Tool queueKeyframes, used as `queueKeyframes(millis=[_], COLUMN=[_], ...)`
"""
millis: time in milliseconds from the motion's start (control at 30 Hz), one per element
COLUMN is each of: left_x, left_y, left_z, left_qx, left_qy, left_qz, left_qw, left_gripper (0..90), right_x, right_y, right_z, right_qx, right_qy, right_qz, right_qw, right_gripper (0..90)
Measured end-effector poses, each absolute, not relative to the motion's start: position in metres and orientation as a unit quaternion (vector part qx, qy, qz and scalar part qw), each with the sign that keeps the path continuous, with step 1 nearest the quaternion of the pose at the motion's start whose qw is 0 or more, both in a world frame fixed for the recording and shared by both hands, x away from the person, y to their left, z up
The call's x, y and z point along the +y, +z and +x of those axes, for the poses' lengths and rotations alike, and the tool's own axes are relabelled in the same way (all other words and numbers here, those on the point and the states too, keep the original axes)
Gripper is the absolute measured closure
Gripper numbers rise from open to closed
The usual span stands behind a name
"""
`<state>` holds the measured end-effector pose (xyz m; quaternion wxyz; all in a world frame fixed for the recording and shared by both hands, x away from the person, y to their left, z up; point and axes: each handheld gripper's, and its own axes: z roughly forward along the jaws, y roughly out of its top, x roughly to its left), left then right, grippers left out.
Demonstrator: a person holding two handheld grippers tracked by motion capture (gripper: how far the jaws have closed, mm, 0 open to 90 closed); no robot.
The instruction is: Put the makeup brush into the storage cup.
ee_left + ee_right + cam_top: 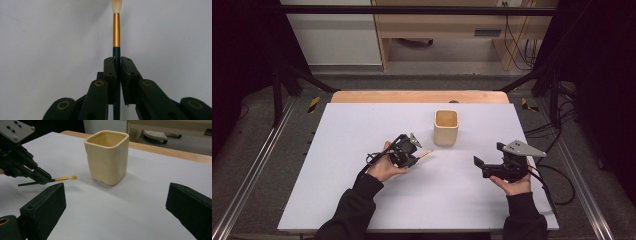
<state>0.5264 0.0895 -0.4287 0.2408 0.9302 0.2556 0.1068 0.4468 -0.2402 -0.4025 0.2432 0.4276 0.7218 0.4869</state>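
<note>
Left jaws: pressed together on the dark handle of the brush point(116, 37), which runs straight out between them in the left gripper view, gold ferrule and pale tuft ahead of the pads.

Left gripper point(408, 152): held low over the white table point(337, 190), left of centre, pointing to the person's right and slightly away.

Brush axis: close to level, handle end trailing back past the jaws, tuft leading toward the cup; whether the tuft touches the table surface is hard to judge from the high view, though the right gripper view suggests it hangs just clear.

Right jaws: spread wide, nothing between them, the two pads framing the cup in the right gripper view.

Right gripper point(484, 167): off to the right of the cup and nearer the person, well apart from it.

Cup point(446, 127): square, cream-coloured, upright, mouth open and looking empty, standing near the table's middle, beyond and to the right of the brush tip.

Key relation: the tuft sits near the cup's near-left corner but below its rim, so the left hand is the nearer one and would probably need to lift and tip the brush upright before it can go in.
</note>
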Motion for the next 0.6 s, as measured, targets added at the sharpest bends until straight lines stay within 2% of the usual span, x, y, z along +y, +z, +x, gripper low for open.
queueKeyframes(millis=[600], left_x=[0.121], left_y=[-0.413], left_z=[0.495], left_qx=[0.285], left_qy=[0.123], left_qz=[0.884], left_qw=[0.35], left_gripper=[82.7], right_x=[-0.235], right_y=[-0.402], right_z=[0.446], right_qx=[0.72], right_qy=[0.491], right_qz=[0.424], right_qw=[0.245], right_gripper=[3.9])
